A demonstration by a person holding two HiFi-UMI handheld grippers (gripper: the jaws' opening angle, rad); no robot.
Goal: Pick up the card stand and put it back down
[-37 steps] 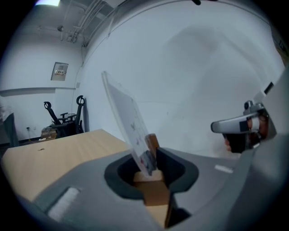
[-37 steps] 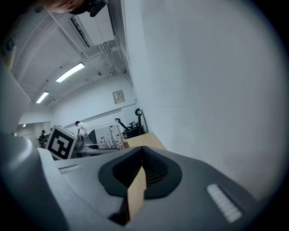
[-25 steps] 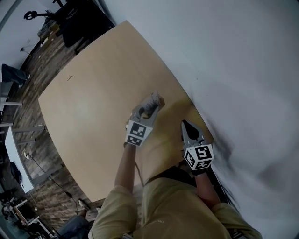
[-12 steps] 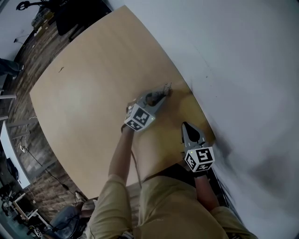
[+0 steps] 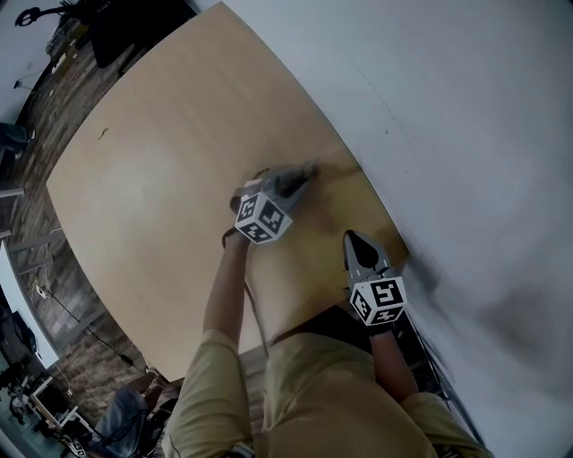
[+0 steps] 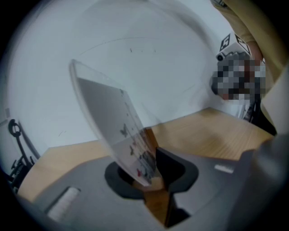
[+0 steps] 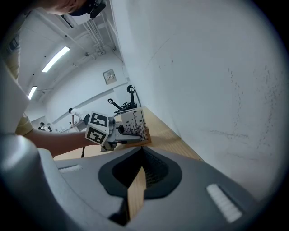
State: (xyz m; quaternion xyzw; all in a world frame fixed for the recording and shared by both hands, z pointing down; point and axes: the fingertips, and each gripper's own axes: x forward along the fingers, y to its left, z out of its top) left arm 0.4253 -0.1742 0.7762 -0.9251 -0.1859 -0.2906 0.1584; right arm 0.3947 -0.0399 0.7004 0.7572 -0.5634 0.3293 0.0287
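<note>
The card stand [image 6: 118, 128] is a clear panel holding a printed card, set in a small wooden base. My left gripper [image 6: 152, 170] is shut on its lower edge and base. In the head view the left gripper [image 5: 300, 174] holds the card stand [image 5: 311, 167] low over the wooden table [image 5: 170, 152], close to the wall. From the right gripper view the card stand [image 7: 133, 122] stands nearly upright with its base at the table; whether it touches I cannot tell. My right gripper [image 5: 353, 239] hovers nearer the person, shut and holding nothing, with only a sliver of table between its fingers [image 7: 156, 173].
A white wall [image 5: 466, 134] runs along the table's right edge, right beside both grippers. The table stretches bare to the left. Beyond it are a wood-pattern floor [image 5: 54, 107], desks and dark equipment [image 5: 116, 22]. The person's legs [image 5: 313, 394] fill the bottom.
My left gripper has come down toward the table with the card stand and rolled it nearer to upright. The right gripper has sunk a little and stays shut.
</note>
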